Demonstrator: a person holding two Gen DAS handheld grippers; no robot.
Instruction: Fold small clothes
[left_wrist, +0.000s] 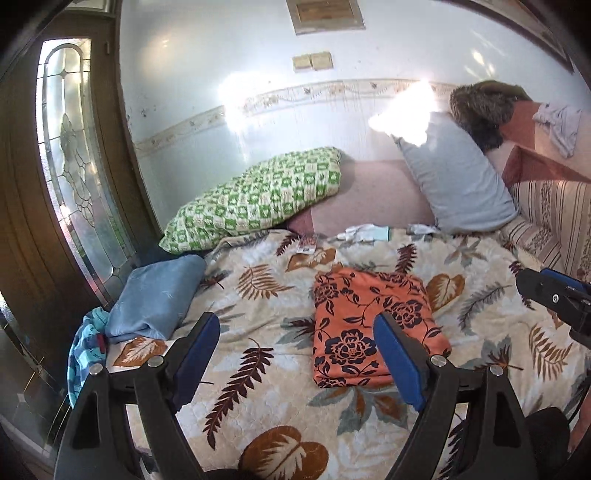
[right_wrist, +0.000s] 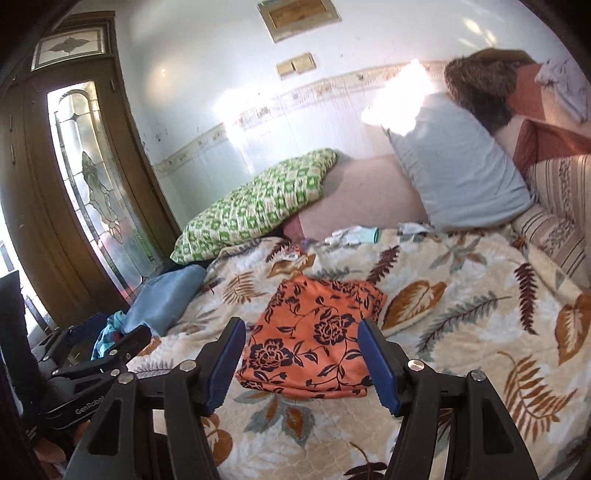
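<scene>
White walls with a patterned border strip close off the far side of a bed (left_wrist: 258, 387) covered by a cream quilt printed with brown and grey leaves. On the middle of that quilt lies the orange floral garment (left_wrist: 369, 325), folded into a neat rectangle and lying flat, with nothing touching it. Toward the wall a green checked pillow (left_wrist: 258, 199) leans beside a pale grey pillow (left_wrist: 454, 177), and a few small white and light-blue items (left_wrist: 365, 233) sit at the quilt's far edge. A folded blue cloth (left_wrist: 155, 299) rests at the bed's left side, with a turquoise patterned piece (left_wrist: 86, 343) bunched just beside it. A wooden door with a leaded glass panel (left_wrist: 70, 147) stands on the left. The left hand-held gripper (left_wrist: 295, 354) hangs above the quilt with its jaws spread wide and nothing between them; its blue pads frame the garment's near left part without contact. The right hand-held gripper (right_wrist: 301, 363) is likewise held clear above the garment, jaws wide apart and empty.
</scene>
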